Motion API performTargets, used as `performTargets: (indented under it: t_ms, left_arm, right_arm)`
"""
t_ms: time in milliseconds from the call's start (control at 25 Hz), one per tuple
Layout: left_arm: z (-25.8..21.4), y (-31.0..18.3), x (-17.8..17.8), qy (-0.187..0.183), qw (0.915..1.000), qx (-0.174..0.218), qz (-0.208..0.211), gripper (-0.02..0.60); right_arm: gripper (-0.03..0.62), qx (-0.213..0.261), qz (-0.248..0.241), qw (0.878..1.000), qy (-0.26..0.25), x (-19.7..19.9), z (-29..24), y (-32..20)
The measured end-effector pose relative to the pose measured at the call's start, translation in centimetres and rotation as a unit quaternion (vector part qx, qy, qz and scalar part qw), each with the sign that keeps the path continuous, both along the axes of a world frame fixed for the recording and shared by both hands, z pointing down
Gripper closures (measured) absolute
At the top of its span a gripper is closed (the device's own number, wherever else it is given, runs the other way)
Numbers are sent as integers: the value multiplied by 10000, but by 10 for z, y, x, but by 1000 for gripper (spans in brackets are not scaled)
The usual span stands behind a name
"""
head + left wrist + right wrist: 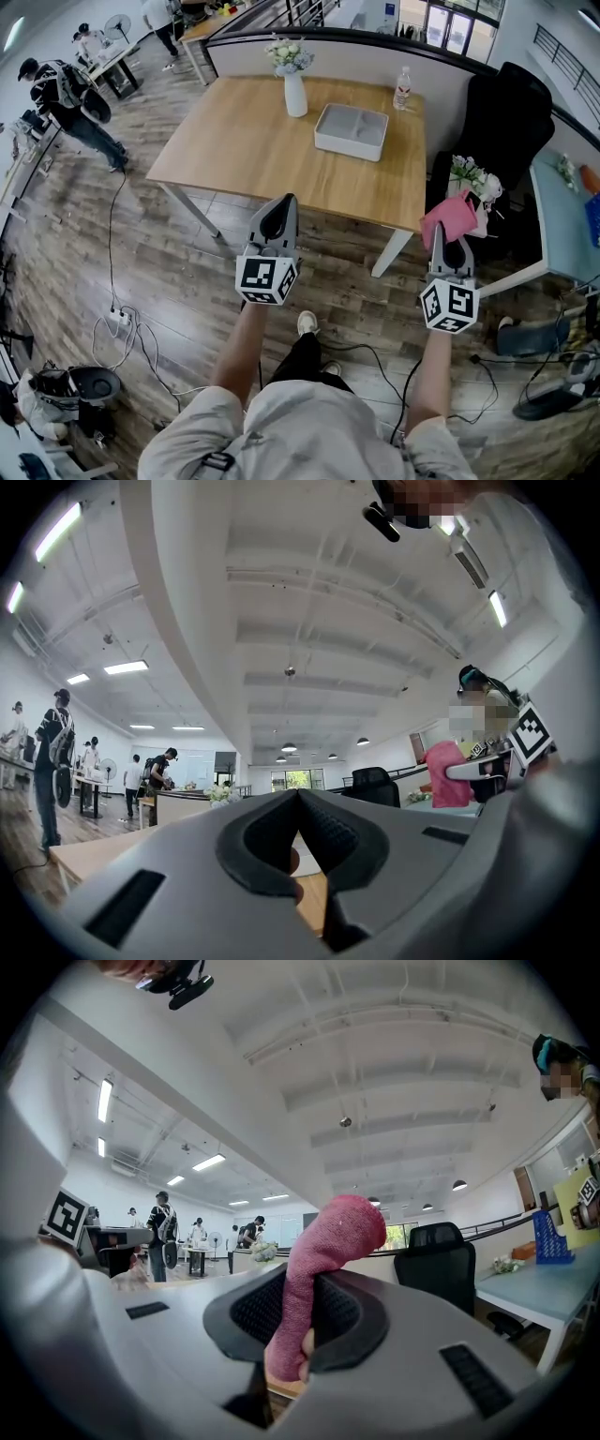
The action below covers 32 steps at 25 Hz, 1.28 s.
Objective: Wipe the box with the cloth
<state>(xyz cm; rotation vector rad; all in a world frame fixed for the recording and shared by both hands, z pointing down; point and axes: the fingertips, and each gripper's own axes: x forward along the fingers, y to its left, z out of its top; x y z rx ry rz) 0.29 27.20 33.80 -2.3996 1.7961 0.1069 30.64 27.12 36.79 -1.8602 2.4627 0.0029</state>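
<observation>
While the right gripper (447, 242) is clamped on the cloth (448, 217) and the left gripper (284, 204) is closed on nothing, the box (352, 131) lies ahead near the table's (244, 141) far right corner, closer to the right one.

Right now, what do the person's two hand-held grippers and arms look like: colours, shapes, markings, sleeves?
The left hand-held gripper and right hand-held gripper match: light grey moulded shells tapering to two jaws lined with black textured pads. Each carries a white cube printed with black square markers. No cables show on them. The person wears a pale short-sleeved shirt; forearms are bare.
</observation>
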Motion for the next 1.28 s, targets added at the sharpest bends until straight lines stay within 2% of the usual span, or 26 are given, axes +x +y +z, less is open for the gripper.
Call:
performTargets:
  t_ms: [400, 840, 1280]
  left_arm:
    - [15, -66, -26, 63, 9999, -52, 69, 568]
    - [40, -157, -79, 18, 9996, -266, 130, 568]
    - [51, -241, -108, 237, 9985, -372, 316, 568]
  right_arm:
    - [528, -88, 83, 9999, 43, -25, 10, -64]
    - [528, -380, 137, 9990, 206, -82, 23, -154]
    - [528, -552, 321, 9970, 432, -115, 25, -225]
